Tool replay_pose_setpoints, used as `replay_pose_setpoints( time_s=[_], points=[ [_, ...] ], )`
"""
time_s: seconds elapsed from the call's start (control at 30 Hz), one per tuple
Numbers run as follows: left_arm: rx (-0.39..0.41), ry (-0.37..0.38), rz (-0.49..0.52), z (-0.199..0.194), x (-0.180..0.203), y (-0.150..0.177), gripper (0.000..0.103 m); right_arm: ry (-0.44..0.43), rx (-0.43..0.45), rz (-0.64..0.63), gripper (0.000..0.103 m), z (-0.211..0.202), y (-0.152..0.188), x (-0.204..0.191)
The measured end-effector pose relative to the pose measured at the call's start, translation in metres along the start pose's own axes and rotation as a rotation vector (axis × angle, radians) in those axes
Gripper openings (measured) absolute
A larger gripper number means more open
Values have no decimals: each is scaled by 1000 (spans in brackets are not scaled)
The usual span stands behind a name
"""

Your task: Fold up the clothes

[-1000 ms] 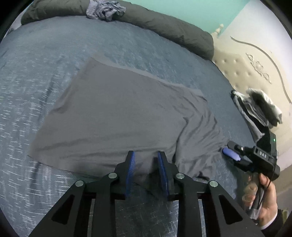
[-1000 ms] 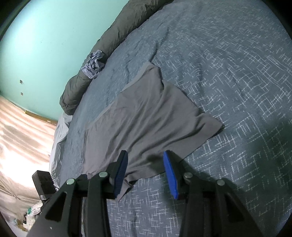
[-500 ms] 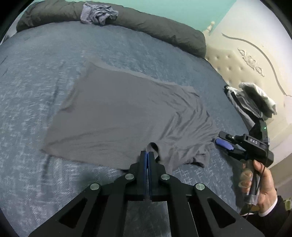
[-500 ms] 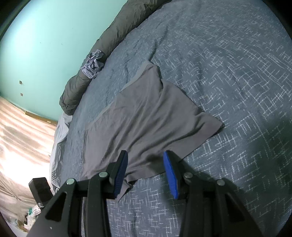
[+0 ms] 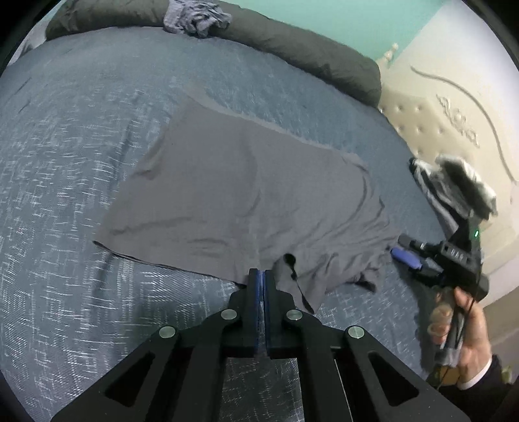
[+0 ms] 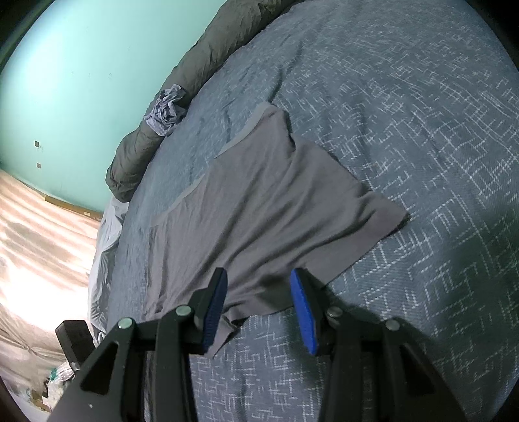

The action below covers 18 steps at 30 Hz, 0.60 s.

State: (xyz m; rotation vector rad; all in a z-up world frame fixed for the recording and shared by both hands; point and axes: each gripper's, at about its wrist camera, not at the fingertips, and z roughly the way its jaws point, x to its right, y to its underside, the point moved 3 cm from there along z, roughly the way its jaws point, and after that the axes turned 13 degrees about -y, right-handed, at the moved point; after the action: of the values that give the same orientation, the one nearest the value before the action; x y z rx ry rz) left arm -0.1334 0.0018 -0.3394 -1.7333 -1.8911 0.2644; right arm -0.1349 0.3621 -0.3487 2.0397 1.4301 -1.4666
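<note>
The bed carries a grey garment spread flat near its middle. In the left wrist view the garment's long axis runs from the near left corner up toward the far right. Its waistband edge faces the dark rolled duvet at the far side, and its rumpled hem faces the grippers.

The left gripper is clenched, pads together, on the near hem, where a small fold of fabric rises beside the fingers.

The right gripper stands released, jaws apart, over the near hem. Fabric lies between its fingers; the pads do not press on it.

A crumpled blue-grey cloth rests on the duvet. A striped pile of clothes lies at the bed's right edge.
</note>
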Motion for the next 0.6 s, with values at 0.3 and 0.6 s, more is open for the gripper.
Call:
replay_pose_setpoints(
  time_s=[0.3,0.6],
  points=[
    [80,-171,-117,-12,-52,-15,16,5,13,0,41,-2,0,0],
    [51,-320,-115,5,-81,-15,22,10,8,-1,41,2,1,-1]
  ],
)
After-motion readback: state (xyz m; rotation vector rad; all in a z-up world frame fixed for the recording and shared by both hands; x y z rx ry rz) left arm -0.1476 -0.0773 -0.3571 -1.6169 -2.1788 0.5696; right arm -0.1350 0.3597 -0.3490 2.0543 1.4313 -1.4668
